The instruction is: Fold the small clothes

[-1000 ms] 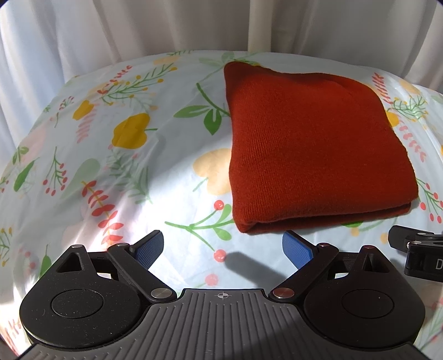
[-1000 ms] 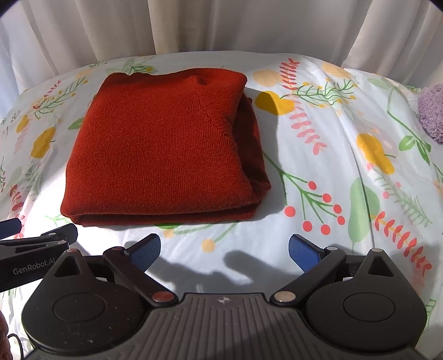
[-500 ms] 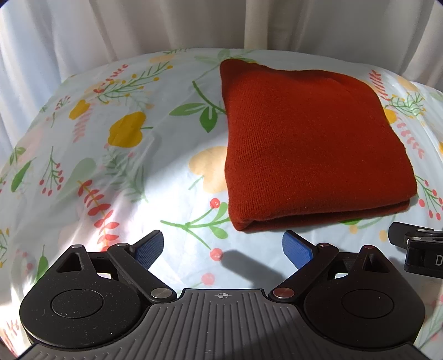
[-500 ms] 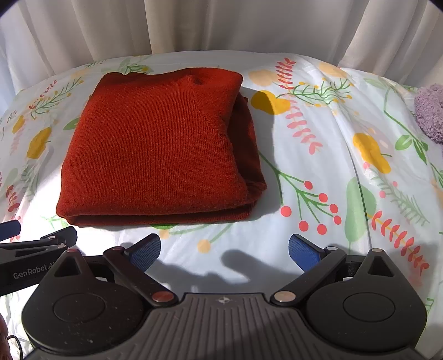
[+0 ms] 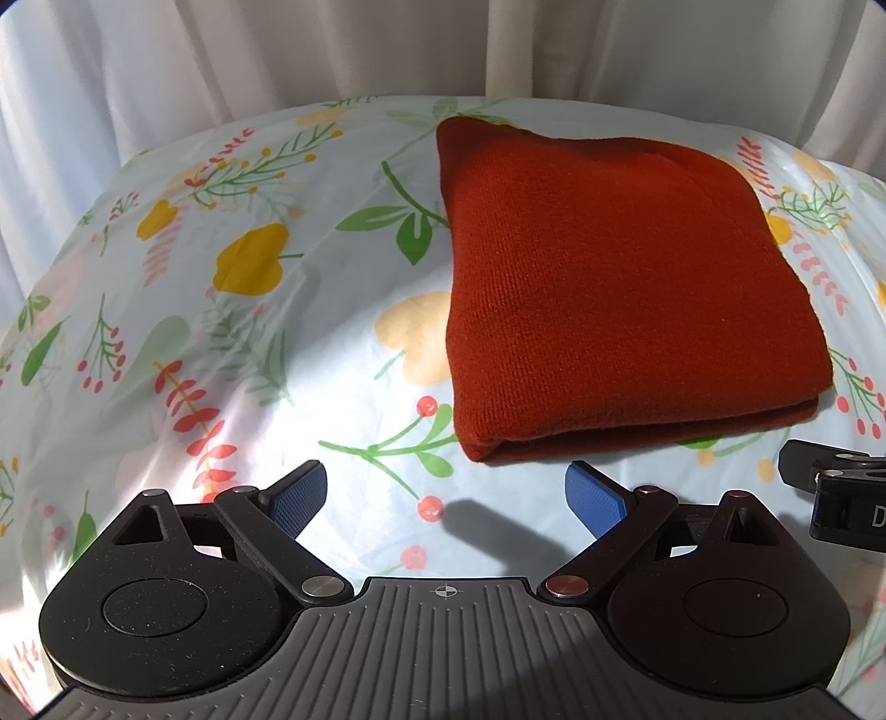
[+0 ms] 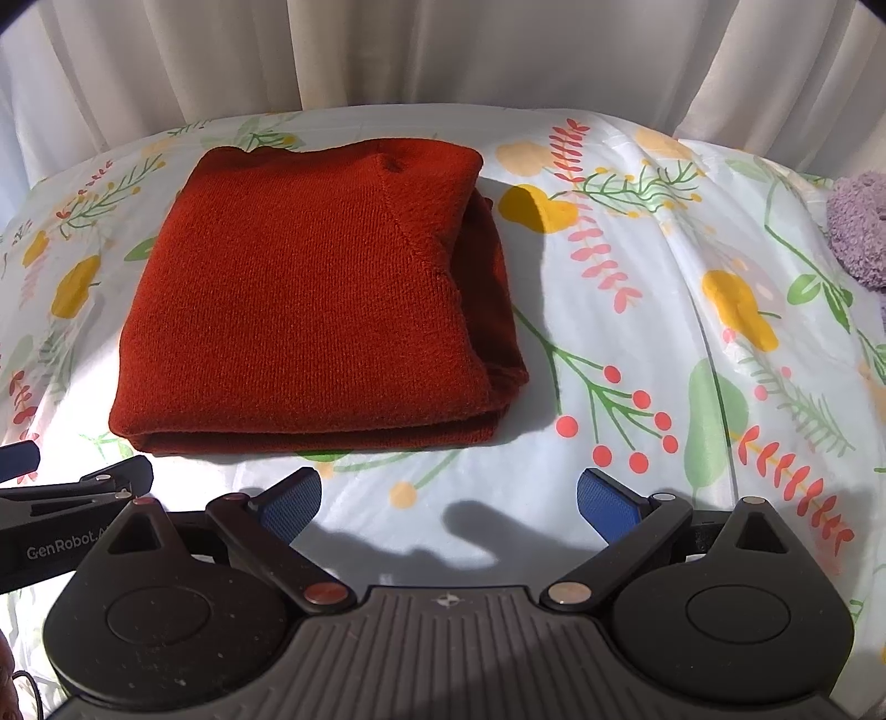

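A rust-red knit garment (image 5: 609,288) lies folded into a neat rectangle on the floral sheet (image 5: 249,332); it also shows in the right wrist view (image 6: 310,299). My left gripper (image 5: 446,495) is open and empty, just short of the garment's near left corner. My right gripper (image 6: 448,501) is open and empty, in front of the garment's near right corner. Each gripper's body shows at the edge of the other's view: the right one (image 5: 841,498) and the left one (image 6: 66,515).
White curtains (image 6: 443,50) hang behind the bed. A fuzzy lilac item (image 6: 858,227) lies at the far right edge. The floral sheet spreads left of the garment (image 5: 166,310) and right of it (image 6: 692,332).
Both grippers have drifted slightly; the garment sits a little further left in both views. The garment itself has not moved and both grippers stay open.
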The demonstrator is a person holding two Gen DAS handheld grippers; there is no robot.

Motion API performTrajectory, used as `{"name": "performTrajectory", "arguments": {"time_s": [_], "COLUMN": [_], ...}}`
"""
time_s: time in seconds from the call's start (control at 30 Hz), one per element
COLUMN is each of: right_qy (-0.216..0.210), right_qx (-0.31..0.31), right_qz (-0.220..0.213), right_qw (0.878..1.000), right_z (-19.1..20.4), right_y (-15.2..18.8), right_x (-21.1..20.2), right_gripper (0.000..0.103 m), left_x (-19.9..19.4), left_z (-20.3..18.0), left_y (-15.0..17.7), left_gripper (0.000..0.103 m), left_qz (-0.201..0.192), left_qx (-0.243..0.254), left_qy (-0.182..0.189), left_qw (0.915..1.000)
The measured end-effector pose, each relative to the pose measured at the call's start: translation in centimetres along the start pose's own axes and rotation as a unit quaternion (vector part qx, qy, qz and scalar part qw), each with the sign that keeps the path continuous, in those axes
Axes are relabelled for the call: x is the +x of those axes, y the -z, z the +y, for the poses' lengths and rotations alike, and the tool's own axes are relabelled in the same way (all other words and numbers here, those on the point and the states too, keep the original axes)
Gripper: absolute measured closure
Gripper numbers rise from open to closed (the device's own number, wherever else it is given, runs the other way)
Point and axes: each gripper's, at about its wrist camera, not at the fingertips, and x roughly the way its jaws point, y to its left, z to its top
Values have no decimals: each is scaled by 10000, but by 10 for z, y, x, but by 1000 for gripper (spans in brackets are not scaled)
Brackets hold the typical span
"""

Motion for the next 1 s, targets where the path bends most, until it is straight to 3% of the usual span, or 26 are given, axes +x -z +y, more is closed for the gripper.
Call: {"name": "performTrajectory", "arguments": {"time_s": [1.0], "right_qy": [74], "right_qx": [12], "right_qz": [30], "right_qw": [10000], "right_z": [-4], "right_y": [-1], "right_x": [1], "right_gripper": [4], "left_x": [1], "left_z": [-6], "left_y": [-2], "left_gripper": [6], "left_qz": [57], "left_qx": [75], "left_qy": [133], "left_qw": [9999]}}
